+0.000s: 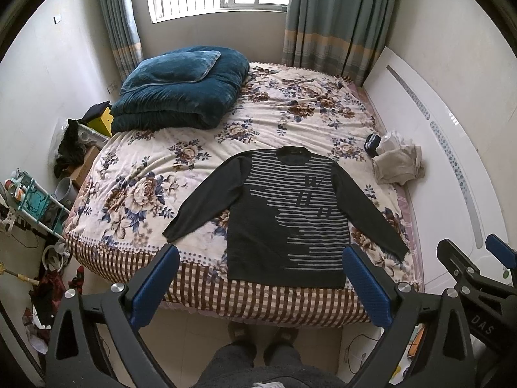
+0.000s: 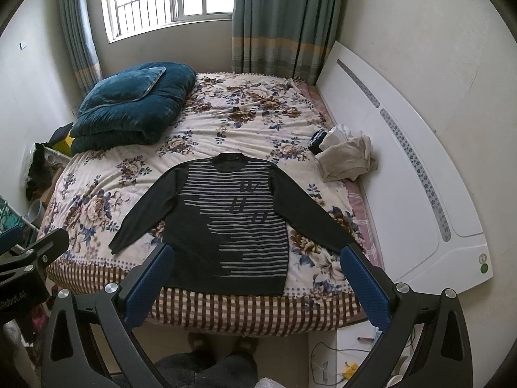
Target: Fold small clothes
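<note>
I hold both grippers, left (image 1: 260,286) and right (image 2: 255,286), spread wide and empty above the bed's (image 1: 258,103) near edge, where the striped sweater (image 1: 287,213) lies flat, sleeves outspread.

A dark long-sleeved sweater (image 1: 284,220) (image 2: 226,223) with pale horizontal stripes lies flat and face up on the bed (image 1: 290,110) (image 2: 252,119), collar toward the window, both sleeves spread out diagonally, hem near the bed's front edge. A crumpled beige garment (image 1: 399,165) (image 2: 347,158) sits well apart, beside the headboard.
</note>
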Motion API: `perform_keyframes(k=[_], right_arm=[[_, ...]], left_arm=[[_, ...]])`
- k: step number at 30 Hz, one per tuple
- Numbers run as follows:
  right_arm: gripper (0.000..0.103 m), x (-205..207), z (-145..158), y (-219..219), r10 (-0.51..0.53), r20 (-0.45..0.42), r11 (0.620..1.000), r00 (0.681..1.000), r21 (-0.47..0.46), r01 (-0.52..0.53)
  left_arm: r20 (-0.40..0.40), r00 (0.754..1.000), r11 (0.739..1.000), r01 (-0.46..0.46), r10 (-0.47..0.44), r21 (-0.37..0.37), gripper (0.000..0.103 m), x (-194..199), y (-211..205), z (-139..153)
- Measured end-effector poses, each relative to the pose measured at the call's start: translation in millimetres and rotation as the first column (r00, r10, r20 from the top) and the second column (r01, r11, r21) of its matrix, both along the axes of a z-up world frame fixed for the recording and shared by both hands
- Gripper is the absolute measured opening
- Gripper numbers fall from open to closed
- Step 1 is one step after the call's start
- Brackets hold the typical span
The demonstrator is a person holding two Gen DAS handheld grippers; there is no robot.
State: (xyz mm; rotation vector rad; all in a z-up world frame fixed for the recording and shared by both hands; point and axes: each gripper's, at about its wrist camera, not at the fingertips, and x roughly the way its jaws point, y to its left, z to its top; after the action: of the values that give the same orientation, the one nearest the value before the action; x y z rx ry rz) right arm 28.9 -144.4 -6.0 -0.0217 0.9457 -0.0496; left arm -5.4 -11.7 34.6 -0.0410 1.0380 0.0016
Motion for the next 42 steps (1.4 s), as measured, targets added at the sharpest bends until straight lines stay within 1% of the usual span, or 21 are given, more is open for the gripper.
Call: perform_keyframes(k=[4,5,7,8,15,18,19,21,22,25,27,28,29,30,32,35,36,37,38,41,42], right_arm=[[0.103,0.2,4.6,1.2,0.0,0.001,1.0,1.0,-0.001,0.0],[0.103,-5.5,20.2,2.4,0.002,0.002,1.0,1.0,-0.004,-0.002],[0.103,-5.9,25.0,2.1,0.0,0.001,1.0,1.0,-0.002,0.0],[0.103,-5.6,20.0,2.5,0.001,0.002,1.0,1.0,-0.003,-0.001],[0.103,-5.8,21.3,2.7,0.002,0.003,1.0,1.0,-0.003,-0.002],[0.103,-2.5,29.3,4.0,-0.001,-0.002,1.0,1.0,-0.004,0.001],[0.103,-3.8,24.7,3.8,0.0,0.001,1.0,1.0,-0.004,0.0],[0.103,0.5,24.7,4.6,-0.007,-0.007,1.0,1.0,0.005,0.007],[0.103,5.4,22.1,4.8,-0.016,-0.011,1.0,1.0,0.016,0.016],[0.103,21.0,4.4,-4.9,-0.058,-0.007,0.997,0.998,0.057,0.059],[0.103,37.3,-23.5,-15.2,-0.116,-0.02,0.991,0.993,0.072,0.117],[0.103,47.6,-48.9,-24.6,-0.162,-0.028,0.983,0.986,0.078,0.164],[0.103,56.8,-62.7,-34.4,-0.208,-0.041,0.974,0.977,0.078,0.211],[0.103,62.8,-76.3,-41.4,-0.24,-0.051,0.967,0.969,0.08,0.244],[0.103,80.3,-112.6,-69.3,-0.334,-0.077,0.935,0.939,0.103,0.341],[0.103,101.8,-179.7,-121.9,-0.447,-0.145,0.873,0.883,0.146,0.466],[0.103,107.6,-203.0,-139.5,-0.48,-0.158,0.852,0.863,0.148,0.501],[0.103,118.0,-235.7,-163.8,-0.524,-0.175,0.825,0.834,0.138,0.547],[0.103,119.6,-258.5,-177.2,-0.549,-0.19,0.809,0.814,0.122,0.574],[0.103,138.7,-348.9,-243.5,-0.631,-0.28,0.72,0.724,0.138,0.68],[0.103,146.5,-386.6,-270.0,-0.65,-0.323,0.682,0.688,0.152,0.715]], left_arm=[[0.001,1.0,1.0,0.001,-0.001,0.0,0.103,-0.7,0.2,-0.4],[0.0,1.0,1.0,0.002,-0.002,-0.002,0.103,-0.4,-0.3,0.8],[0.002,1.0,1.0,0.001,-0.001,-0.001,0.103,-1.4,0.2,-0.9],[0.002,1.0,1.0,0.002,-0.002,-0.002,0.103,-1.0,-0.4,0.3],[0.0,1.0,1.0,0.004,-0.004,-0.007,0.103,2.0,0.1,1.4],[0.002,1.0,1.0,0.005,-0.005,-0.006,0.103,0.2,-0.2,0.3],[0.004,1.0,1.0,0.004,-0.004,-0.004,0.103,-0.2,0.0,0.2],[0.023,1.0,1.0,-0.003,0.002,0.017,0.103,6.0,-2.3,-0.5],[0.048,0.999,0.999,-0.009,0.008,0.034,0.103,11.7,-3.9,-1.8],[0.103,0.995,0.998,-0.023,0.017,0.057,0.103,30.4,-3.4,-18.4],[0.137,0.991,0.996,-0.02,0.007,0.093,0.103,49.0,-3.8,-38.3],[0.14,0.99,0.994,-0.012,-0.003,0.108,0.103,57.4,-3.7,-50.3],[0.149,0.989,0.992,0.008,-0.026,0.123,0.103,73.1,-10.5,-67.1],[0.15,0.988,0.991,0.012,-0.032,0.133,0.103,76.2,-9.9,-77.7],[0.129,0.99,0.985,0.029,-0.051,0.17,0.103,99.9,-22.0,-112.7],[0.064,0.996,0.979,0.045,-0.059,0.2,0.103,135.9,-41.2,-168.8],[0.045,0.997,0.976,0.047,-0.058,0.211,0.103,149.8,-50.0,-191.2],[0.025,0.998,0.973,0.044,-0.051,0.227,0.103,157.7,-55.4,-211.6],[0.011,0.999,0.972,0.044,-0.048,0.232,0.103,165.9,-61.5,-226.6],[-0.039,0.999,0.964,0.036,-0.026,0.264,0.103,189.8,-85.8,-285.6],[-0.057,0.998,0.96,0.033,-0.018,0.279,0.103,196.6,-93.1,-302.2]])
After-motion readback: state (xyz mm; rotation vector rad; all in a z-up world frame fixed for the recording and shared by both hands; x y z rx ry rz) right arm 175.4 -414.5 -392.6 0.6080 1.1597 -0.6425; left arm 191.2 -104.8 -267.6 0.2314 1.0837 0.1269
